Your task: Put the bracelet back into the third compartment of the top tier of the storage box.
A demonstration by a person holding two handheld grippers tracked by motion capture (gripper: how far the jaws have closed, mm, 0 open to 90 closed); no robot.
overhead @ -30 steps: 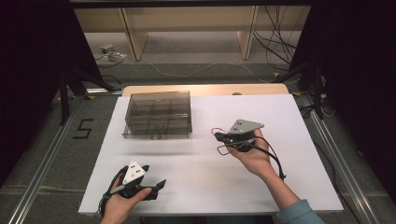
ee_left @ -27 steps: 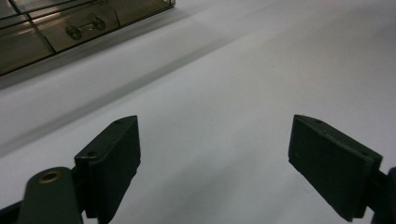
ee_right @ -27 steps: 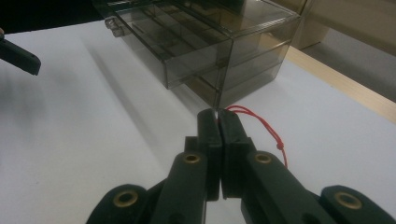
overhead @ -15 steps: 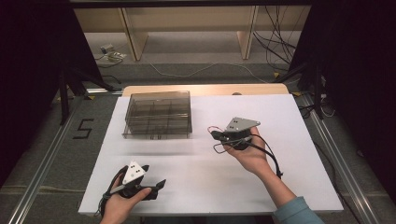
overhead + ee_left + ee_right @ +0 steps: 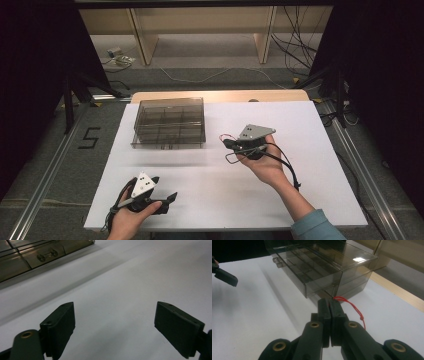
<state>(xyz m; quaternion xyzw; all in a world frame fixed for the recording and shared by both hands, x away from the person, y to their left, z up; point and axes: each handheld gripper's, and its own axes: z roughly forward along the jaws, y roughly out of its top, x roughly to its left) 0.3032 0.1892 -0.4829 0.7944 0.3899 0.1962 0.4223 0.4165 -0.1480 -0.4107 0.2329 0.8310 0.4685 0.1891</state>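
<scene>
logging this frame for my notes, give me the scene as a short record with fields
surface: white table top
box: clear smoky drawer box, far left of the table, drawers closed
left gripper: jaws wide open, nothing between them, low over the near left
right gripper: jaws shut on a thin red cord, pointing at the box corner
contact with box: neither gripper touches it

The drawer box (image 5: 170, 122) stands on the table (image 5: 310, 200) in the upper left part of the board, its back edge near the far edge. The right gripper (image 5: 229, 144) sits right of the box, at frame centre, near its lower right corner. The left gripper (image 5: 167, 199) sits at lower left, below the box, well apart from it. A thin cord (image 5: 354, 307) lies between the right gripper's tips and the box.
</scene>
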